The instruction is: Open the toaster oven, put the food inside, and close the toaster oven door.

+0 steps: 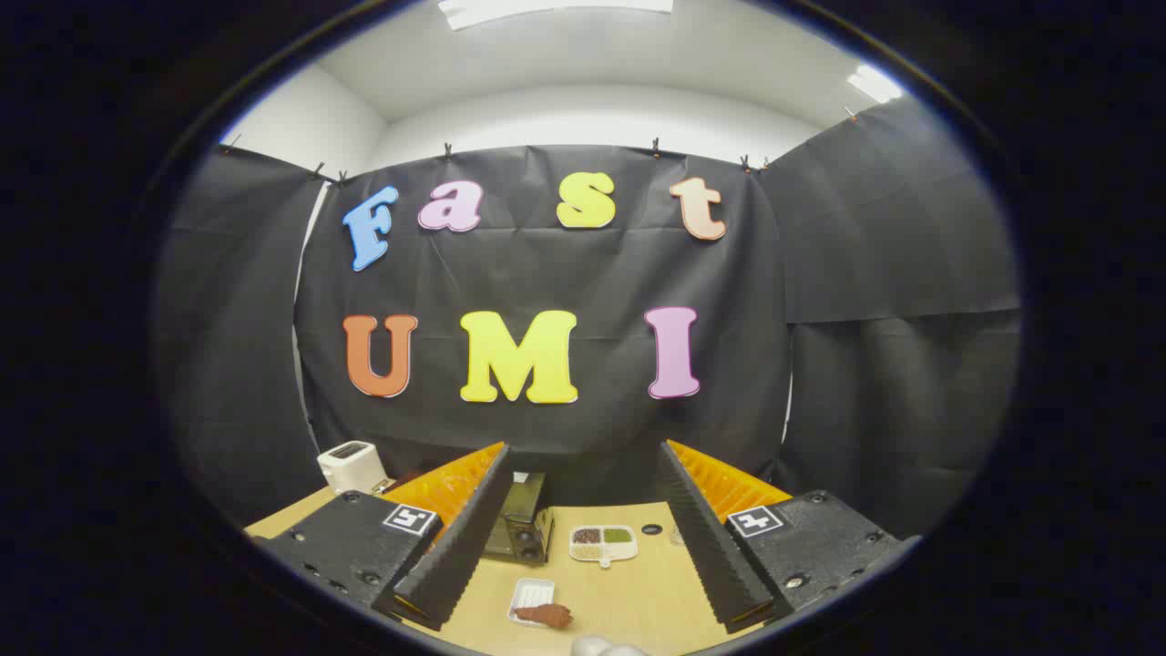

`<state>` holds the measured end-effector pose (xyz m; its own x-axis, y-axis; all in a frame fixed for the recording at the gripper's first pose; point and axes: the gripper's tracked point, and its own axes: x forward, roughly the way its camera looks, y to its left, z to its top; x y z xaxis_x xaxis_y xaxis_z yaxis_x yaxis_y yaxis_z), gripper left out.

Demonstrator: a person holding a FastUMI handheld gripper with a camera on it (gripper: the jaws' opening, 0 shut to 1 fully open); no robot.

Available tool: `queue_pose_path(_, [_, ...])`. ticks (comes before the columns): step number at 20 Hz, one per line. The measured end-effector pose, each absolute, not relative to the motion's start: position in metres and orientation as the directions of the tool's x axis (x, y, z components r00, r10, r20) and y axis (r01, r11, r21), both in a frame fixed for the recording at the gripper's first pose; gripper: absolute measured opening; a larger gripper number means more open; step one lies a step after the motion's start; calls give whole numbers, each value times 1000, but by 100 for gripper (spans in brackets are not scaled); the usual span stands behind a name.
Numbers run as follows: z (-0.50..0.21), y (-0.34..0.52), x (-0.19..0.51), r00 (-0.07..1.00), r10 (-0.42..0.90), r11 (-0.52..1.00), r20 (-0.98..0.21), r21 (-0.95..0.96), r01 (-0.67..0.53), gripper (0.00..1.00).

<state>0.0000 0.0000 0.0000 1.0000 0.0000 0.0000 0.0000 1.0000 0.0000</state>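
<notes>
From my seat I see the hand-held gripper (583, 538) as two long fingers (460, 538) with fine sawtooth ridging along their inner faces, set wide apart with a gap between them. Each finger runs back into a blocky, rough-textured housing (351, 547) with rounded corners. Small round screws (794, 580) sit in the housings' top faces. Each housing carries a square white-bordered marker tag (409, 518) near the finger's root. Ribbed panels flank the fingers' outer sides.
</notes>
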Motion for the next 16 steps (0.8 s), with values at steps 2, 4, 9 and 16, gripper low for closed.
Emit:
queue_pose_path(2, [1,3,0,1000,4,1000,2,-6,-4,100])
queue_pose_path(4, [3,8,0,1000,10,1000,5,-6,-10,100])
queue_pose_path(9, [2,17,1,1000,23,1000,0,8,-23,100])
queue_pose_path(16, [2,28,3,1000,23,1000,1,7,-23,100])
